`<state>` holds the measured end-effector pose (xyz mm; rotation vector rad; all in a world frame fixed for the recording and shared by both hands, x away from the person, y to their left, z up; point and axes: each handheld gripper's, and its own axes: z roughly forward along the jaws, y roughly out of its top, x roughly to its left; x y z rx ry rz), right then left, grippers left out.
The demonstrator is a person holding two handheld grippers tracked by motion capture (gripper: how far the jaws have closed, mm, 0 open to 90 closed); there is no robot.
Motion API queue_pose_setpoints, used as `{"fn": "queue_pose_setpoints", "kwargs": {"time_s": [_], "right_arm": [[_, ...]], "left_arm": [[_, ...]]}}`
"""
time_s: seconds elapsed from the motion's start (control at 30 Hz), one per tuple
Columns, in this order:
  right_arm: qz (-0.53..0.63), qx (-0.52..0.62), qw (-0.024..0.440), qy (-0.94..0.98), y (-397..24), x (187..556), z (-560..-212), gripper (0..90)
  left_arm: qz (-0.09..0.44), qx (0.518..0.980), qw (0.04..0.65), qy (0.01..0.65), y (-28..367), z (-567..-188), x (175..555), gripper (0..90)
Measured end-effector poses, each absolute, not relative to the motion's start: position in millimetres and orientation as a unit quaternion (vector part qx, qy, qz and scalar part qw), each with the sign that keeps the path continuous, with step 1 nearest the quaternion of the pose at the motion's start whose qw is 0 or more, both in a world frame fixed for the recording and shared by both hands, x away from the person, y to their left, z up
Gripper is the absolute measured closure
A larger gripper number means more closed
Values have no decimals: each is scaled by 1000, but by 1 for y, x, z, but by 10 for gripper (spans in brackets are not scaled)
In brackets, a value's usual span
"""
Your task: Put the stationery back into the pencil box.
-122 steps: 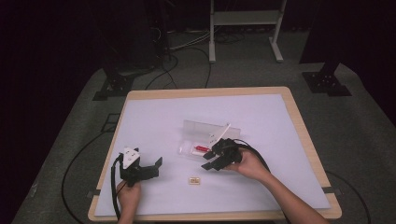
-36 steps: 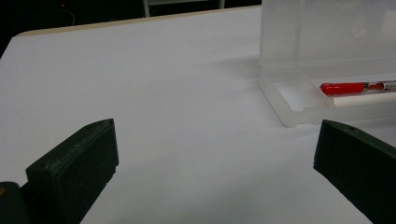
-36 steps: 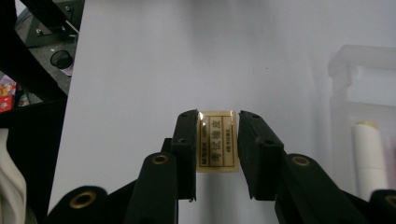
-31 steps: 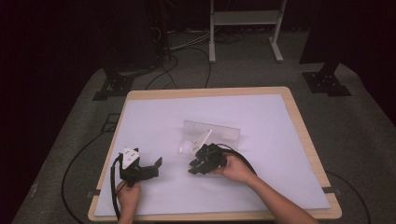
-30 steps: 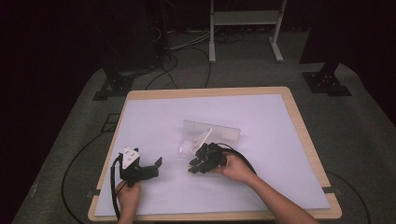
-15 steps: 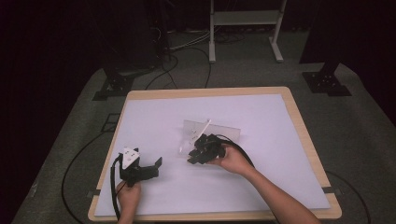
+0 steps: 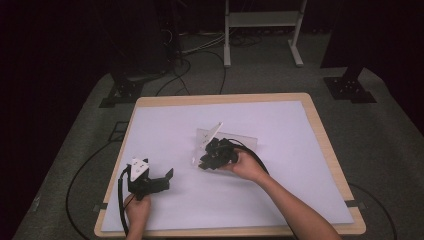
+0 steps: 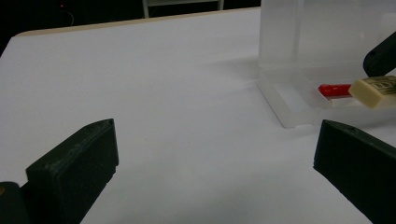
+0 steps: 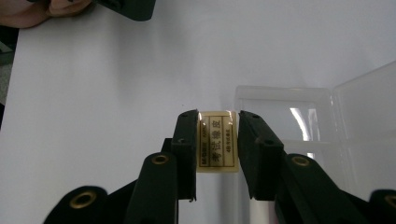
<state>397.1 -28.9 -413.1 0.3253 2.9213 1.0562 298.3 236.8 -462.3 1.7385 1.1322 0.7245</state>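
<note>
step: you're carrying the small cream rectangular eraser with black printing over to the clear plastic hinged case, lid up.
right hand-held gripper: clamped on the eraser, just beside the case's open tray.
left hand-held gripper: jaws wide, nothing in them, parked on the white bench.
next: ease in over the tray, beside the red pen-like thing, then let go.
eraser look: glossy wrapper, slightly rounded block.
</note>
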Motion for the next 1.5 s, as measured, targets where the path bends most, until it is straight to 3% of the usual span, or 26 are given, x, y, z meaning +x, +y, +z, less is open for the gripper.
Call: {"fn": "queue_pose_setpoints", "kwargs": {"time_s": [1.5], "right_arm": [[326, 122, 24, 937, -11, 435, -423, 679]], "left_arm": [[291, 701, 459, 461, 238, -462, 298, 0]]}}
